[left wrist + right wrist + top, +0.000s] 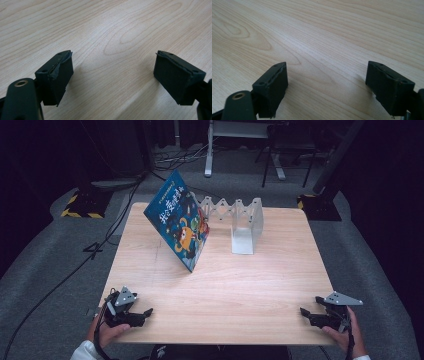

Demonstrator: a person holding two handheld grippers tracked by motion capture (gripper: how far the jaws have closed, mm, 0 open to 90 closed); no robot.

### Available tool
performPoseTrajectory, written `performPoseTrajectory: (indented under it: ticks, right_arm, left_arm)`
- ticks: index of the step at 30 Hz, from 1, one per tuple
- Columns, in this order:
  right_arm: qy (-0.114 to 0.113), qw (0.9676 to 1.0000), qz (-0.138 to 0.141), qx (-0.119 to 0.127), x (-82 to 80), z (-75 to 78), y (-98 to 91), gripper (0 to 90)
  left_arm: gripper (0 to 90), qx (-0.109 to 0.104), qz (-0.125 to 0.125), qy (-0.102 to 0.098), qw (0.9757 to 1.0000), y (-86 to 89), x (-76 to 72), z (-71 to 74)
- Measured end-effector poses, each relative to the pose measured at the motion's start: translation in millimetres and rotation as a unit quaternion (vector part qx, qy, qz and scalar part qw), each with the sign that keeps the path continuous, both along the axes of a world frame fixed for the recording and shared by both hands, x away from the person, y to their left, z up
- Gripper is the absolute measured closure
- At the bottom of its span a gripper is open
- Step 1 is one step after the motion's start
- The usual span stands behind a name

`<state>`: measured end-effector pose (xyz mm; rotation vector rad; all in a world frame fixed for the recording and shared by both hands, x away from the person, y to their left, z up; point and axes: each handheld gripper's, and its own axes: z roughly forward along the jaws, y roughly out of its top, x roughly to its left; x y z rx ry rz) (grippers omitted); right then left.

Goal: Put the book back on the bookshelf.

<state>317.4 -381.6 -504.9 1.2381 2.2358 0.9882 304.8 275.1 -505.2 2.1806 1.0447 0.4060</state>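
A blue picture book (pixel 179 220) leans tilted against a white folding book rack (pixel 239 217) at the back of the wooden table (pixel 225 285). My left gripper (pixel 144 314) rests at the front left corner, far from the book, jaws pointing right. In the left gripper view its jaws (pixel 113 75) stand wide apart over bare wood with nothing between them. My right gripper (pixel 306 312) sits at the front right corner, jaws pointing left. In the right gripper view its jaws (pixel 327 83) are spread wide above the tabletop, holding nothing.
Grey carpet surrounds the table. Black stands with yellow-striped bases (pixel 82 205) and cables (pixel 60 280) lie to the back left, and another dark base (pixel 320 205) is at the back right. Desk legs (pixel 209 150) stand behind.
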Motion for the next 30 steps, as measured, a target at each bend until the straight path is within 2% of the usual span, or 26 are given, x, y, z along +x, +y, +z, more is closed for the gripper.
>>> performPoseTrajectory:
  ticks: [5, 18, 30]
  right_arm:
    - [0.0, 1.0, 0.0, 0.0, 0.0, 0.0, 0.0, 18.2]
    - [0.001, 0.9997, -0.023, 0.0, 0.6, 0.0, -1.1, 17.7]
    - [0.001, 0.9997, -0.023, 0.0, 0.6, 0.0, -1.0, 17.6]
  left_arm:
    - [16.6, 0.0, 0.001, -0.001, 1.0, 0.0, 0.0, -0.1]
    - [16.4, -0.001, 0.0, 0.0, 1.0, -0.1, 0.2, -0.2]
    - [16.3, -0.001, 0.0, 0.0, 1.0, -0.2, 0.2, -0.3]
